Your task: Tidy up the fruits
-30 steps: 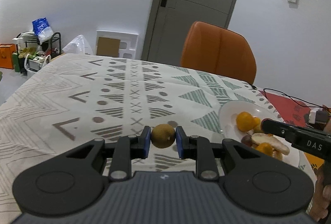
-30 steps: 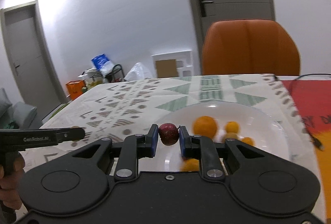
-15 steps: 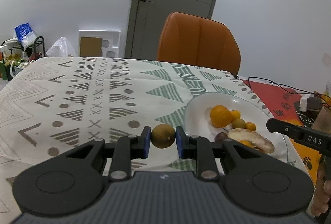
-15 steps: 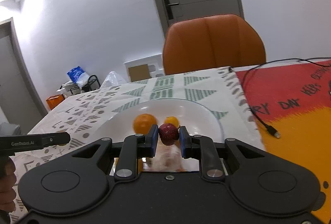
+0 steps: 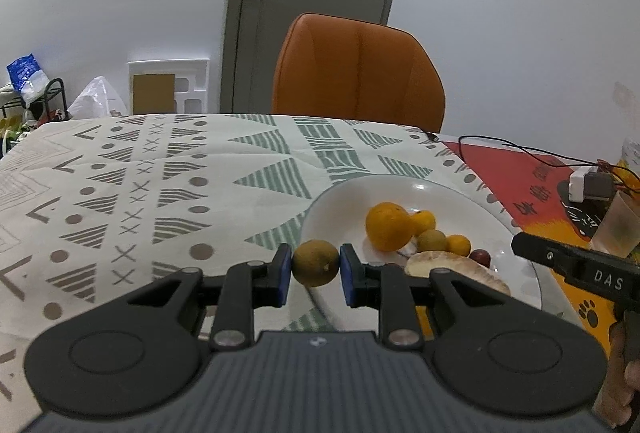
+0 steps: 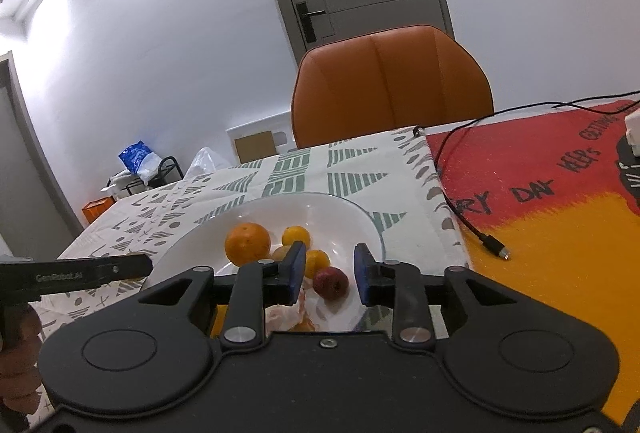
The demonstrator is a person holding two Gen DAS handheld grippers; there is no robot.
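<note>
My left gripper [image 5: 316, 269] is shut on a round brownish-green fruit [image 5: 316, 268], held just over the near-left rim of the white plate [image 5: 440, 189]. My right gripper [image 6: 329, 271] hangs over the plate [image 6: 320, 198] and its jaws are opening. A dark red fruit [image 6: 330, 283] sits low between them with a gap at each pad. From the left wrist view this red fruit [image 5: 479, 256] lies on the plate. A large orange [image 5: 388, 227], small oranges and a pale peel [image 5: 456, 271] are also on the plate.
An orange chair [image 5: 358, 73] stands at the table's far edge. A red and yellow mat [image 6: 540, 193] with a black cable [image 6: 480, 233] lies right of the plate. A white adapter [image 5: 584, 185] and a plastic cup [image 5: 620, 229] are at far right.
Both grippers have shifted right toward the plate. The right jaws have parted and let go of the red fruit, which has dropped lower. The left grip is unchanged.
</note>
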